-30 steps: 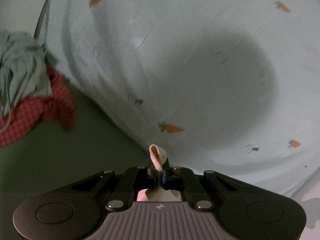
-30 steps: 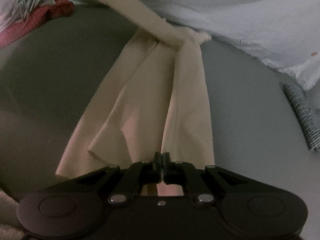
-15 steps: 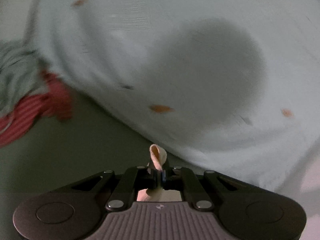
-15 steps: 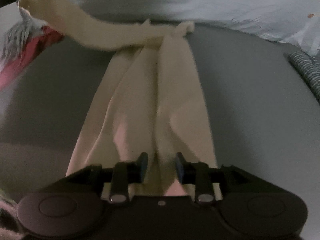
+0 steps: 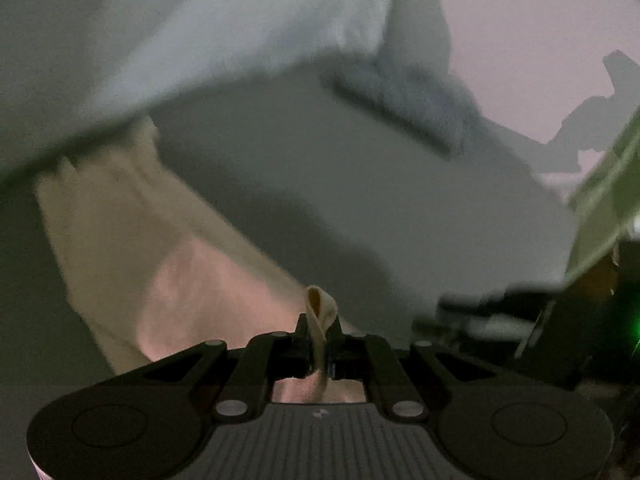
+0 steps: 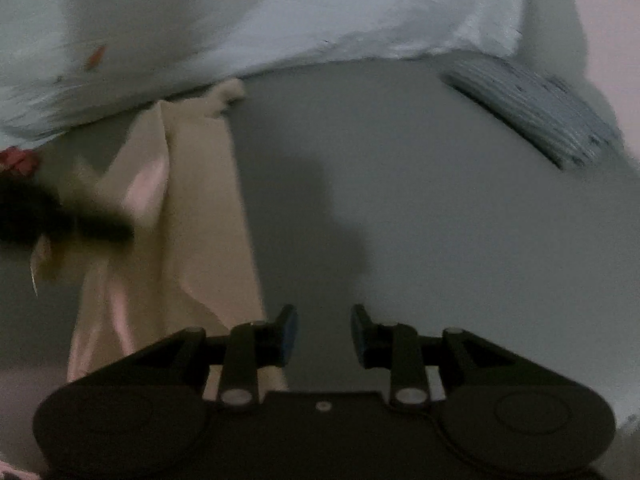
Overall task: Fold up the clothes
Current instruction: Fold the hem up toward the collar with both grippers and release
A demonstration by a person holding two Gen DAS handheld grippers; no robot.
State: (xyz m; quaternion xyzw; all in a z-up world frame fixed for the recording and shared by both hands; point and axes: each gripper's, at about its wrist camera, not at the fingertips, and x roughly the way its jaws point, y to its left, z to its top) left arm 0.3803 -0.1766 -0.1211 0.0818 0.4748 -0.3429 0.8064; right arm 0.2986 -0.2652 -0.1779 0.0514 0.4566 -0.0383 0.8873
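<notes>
Left gripper (image 5: pixel 319 354) pinching cream garment (image 5: pixel 120 240) (tilted), right gripper (image 6: pixel 323 334) spread.

One cream garment (image 6: pixel 200 216); beside it, one pale blue carrot-print sheet (image 6: pixel 280 20), one striped folded cloth (image 6: pixel 532 108), one red cloth (image 6: pixel 18 160), two grippers.

Motion blur smears the whole left wrist view — the pale blue carrot-print sheet (image 5: pixel 224 40) shows no print there, and the grey striped folded cloth (image 5: pixel 404 108) is a soft streak. The dark gear at right (image 5: pixel 580 320) cannot be identified. In the right wrist view a blurred black shape (image 6: pixel 60 220), perhaps the other gripper, hides part of the cream fabric garment (image 6: pixel 200 220) — a red scrap (image 6: pixel 18 160) is cut off at the left edge
</notes>
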